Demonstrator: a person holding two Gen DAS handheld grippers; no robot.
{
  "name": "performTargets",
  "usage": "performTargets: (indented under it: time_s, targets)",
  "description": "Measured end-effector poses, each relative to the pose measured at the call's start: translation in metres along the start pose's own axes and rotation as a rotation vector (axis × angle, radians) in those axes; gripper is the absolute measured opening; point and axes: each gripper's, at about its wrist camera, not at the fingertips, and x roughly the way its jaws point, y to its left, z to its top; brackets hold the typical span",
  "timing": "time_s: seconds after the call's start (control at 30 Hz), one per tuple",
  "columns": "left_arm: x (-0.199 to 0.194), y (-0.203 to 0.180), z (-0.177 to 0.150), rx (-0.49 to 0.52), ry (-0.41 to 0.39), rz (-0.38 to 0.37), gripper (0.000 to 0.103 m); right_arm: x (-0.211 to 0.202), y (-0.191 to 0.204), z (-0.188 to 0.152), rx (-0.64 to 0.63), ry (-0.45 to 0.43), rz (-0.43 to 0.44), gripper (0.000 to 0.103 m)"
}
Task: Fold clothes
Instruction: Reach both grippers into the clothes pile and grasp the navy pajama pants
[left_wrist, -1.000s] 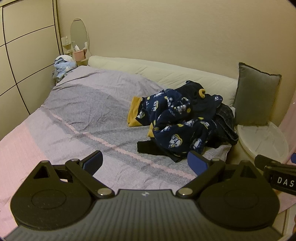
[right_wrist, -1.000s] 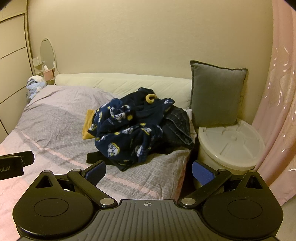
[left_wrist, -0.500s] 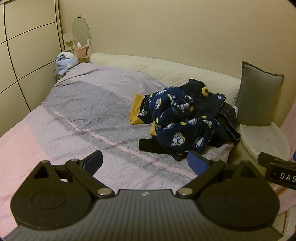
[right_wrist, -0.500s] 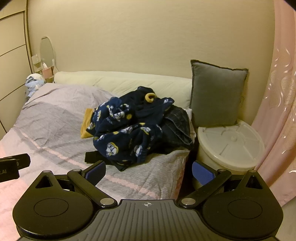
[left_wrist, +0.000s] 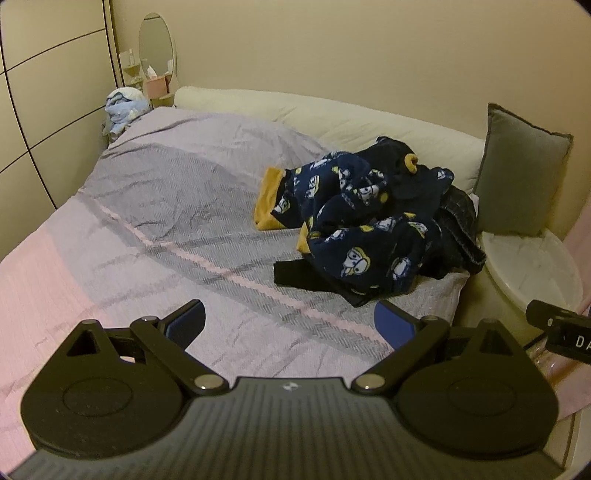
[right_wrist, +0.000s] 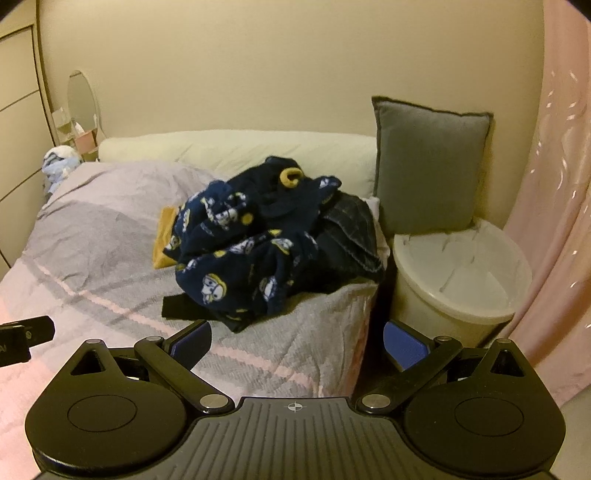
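Note:
A crumpled pile of clothes lies near the right edge of the bed: navy fleece with cartoon prints and yellow cuffs, a dark checked garment on its right, and a flat black piece under its front. My left gripper hovers open over the bedspread, short of the pile. In the right wrist view my right gripper is open too, above the bed's right edge, with the pile just beyond it. Neither holds anything.
The bed has a grey and pink striped cover. A grey cushion leans on the wall above a white lidded bin beside the bed. A pink curtain hangs at the right. A small mirror and wardrobe doors stand at the far left.
Both grippers have drifted a little closer to the clothes pile, which sits larger and slightly higher in both views. Both remain open.

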Motion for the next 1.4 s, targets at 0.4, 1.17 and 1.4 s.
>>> performTargets:
  time_s: [0.4,1.17,1.4]
  targets:
    - [0.046,-0.007,0.017,-0.023,0.061,-0.004,0.097,0.049,-0.006,0.014,-0.024,0.061,0.028,0.1]
    - [0.24,-0.036,0.072,-0.022,0.164,-0.071,0.079,0.234,-0.04,0.069,-0.045,0.128,0.115,0.086]
    - [0.307,-0.039,0.086,-0.028,0.206,-0.08,0.078,0.294,-0.047,0.081,-0.003,0.181,0.135,0.086]
